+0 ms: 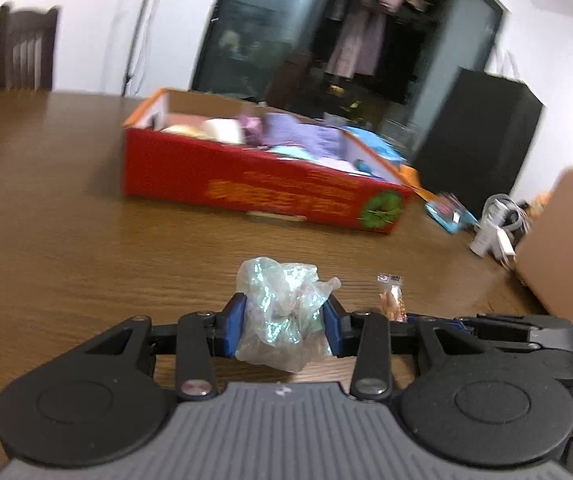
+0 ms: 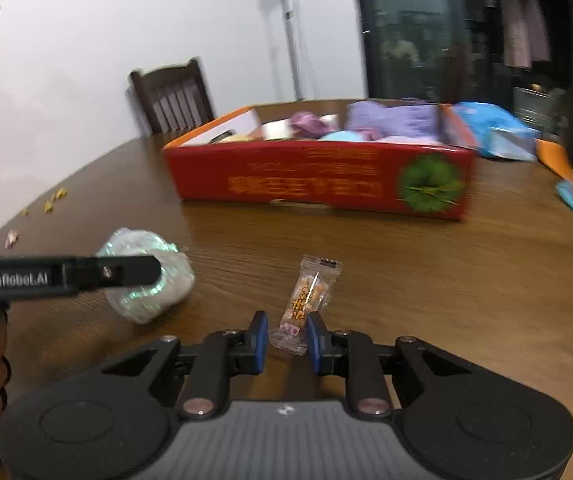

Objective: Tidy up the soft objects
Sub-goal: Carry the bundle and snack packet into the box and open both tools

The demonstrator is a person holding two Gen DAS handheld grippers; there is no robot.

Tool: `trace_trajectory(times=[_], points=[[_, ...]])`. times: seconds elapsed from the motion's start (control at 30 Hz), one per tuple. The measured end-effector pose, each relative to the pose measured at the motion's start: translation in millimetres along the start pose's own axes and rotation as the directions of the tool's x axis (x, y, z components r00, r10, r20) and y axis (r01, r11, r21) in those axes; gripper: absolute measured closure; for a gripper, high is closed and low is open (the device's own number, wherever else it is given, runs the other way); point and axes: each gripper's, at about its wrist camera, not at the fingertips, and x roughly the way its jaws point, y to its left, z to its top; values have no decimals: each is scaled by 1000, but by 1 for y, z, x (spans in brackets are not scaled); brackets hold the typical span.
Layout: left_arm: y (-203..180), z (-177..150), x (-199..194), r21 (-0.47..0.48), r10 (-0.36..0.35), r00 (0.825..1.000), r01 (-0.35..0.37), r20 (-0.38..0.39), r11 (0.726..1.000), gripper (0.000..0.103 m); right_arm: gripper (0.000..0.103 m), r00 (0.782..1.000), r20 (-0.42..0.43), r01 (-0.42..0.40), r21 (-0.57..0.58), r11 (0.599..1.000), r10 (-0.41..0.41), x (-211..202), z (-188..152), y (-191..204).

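Both loads gripped, left gripper [image 1: 284,322] clamping crumpled clear plastic bag [image 1: 282,312], right gripper [image 2: 286,340] pinching small sweet packet [image 2: 306,300], next carrying to red cardboard box [image 2: 318,180]

Black linkage grippers, blue-padded fingers [image 2: 261,342], silver pivot screws, ribbed grey housing, white "GenRobot.AI" lettering.

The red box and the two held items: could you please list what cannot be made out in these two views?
- Yellow lettering on the red box: motion blur in both views, unreadable.
- Box contents: purple, white and blue soft shapes; the near wall and blur hide what lies lower.
- Crumpled plastic bag in the left tool: the right wrist view has the tool's black finger across it.
- Print on the snack packet in the right tool: too small.
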Motion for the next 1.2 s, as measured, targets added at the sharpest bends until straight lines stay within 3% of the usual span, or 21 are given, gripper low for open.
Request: trace_trajectory(times=[0.2,0.43,0.53,0.67,0.77,0.8,0.83,0.93,1.03,1.2], points=[[-22,22,6,58,-3,1000,1,30,998,62,83,996,90,-23,10,1000,22,-24,8,-18],[5,125,31,79,9,992,-19,127,997,62,83,980,187,-54,-58,997,64,-4,92,-46],[24,171,70,82,99,990,-108,104,991,62,83,982,175,-65,-71,995,77,31,141,-61],[56,213,138,68,228,974,-227,-6,972,62,83,992,112,-61,-48,997,66,85,190,-83],[76,219,176,61,286,954,-281,-94,958,56,83,998,54,-19,-36,999,21,129,214,-94],[81,218,183,57,294,949,-289,-113,956,50,83,999,35,-12,-30,999,13,138,217,-96],[84,217,189,59,295,947,-290,-124,955,34,82,1000,8,-10,-21,1000,10,151,220,-100],[85,211,188,102,288,953,-279,-95,955,20,77,999,-51,0,-40,999,-2,172,223,-101],[89,216,189,106,270,960,-262,-79,959,18,63,1000,-20,2,-14,1000,-2,169,227,-104],[78,222,175,116,275,960,-269,-40,956,17,63,1000,14,16,4,1000,-16,144,238,-109]])
